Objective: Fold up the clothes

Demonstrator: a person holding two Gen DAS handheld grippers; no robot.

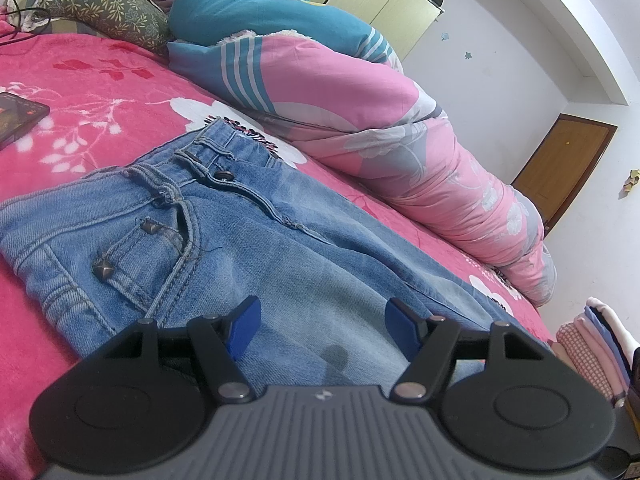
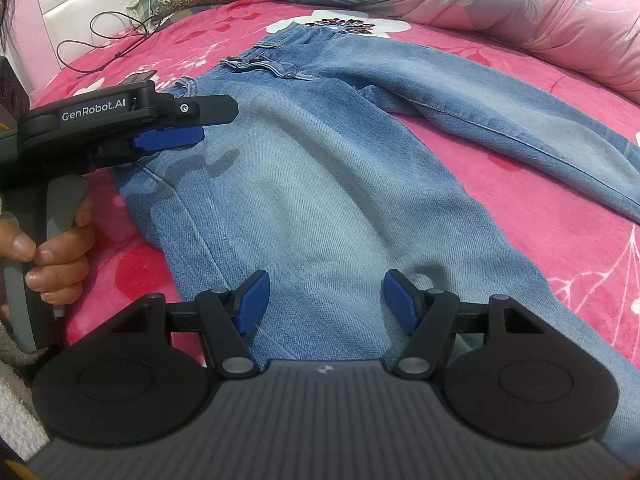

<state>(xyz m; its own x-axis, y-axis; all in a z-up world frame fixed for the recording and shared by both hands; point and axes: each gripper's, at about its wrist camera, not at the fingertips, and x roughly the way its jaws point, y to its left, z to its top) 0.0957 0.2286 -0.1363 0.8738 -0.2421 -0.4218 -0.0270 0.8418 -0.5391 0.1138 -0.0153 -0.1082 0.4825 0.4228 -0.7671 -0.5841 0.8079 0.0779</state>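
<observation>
Jeans point(image 2: 320, 184) lie flat on the bed point(image 2: 540, 216), legs spread apart. Left gripper point(image 1: 320, 326): fingers point(image 1: 244, 328) released, spread wide over the denim, grasping nothing. Right gripper point(image 2: 326, 302): fingers point(image 2: 253, 300) likewise released, empty, above one leg.

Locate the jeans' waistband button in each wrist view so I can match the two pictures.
Left wrist: the button sits left of centre, upper half, on the jeans.
Right wrist: not discernible; the waistband lies top centre.
Shared landmark: the pink-and-teal quilt beyond the jeans.
</observation>
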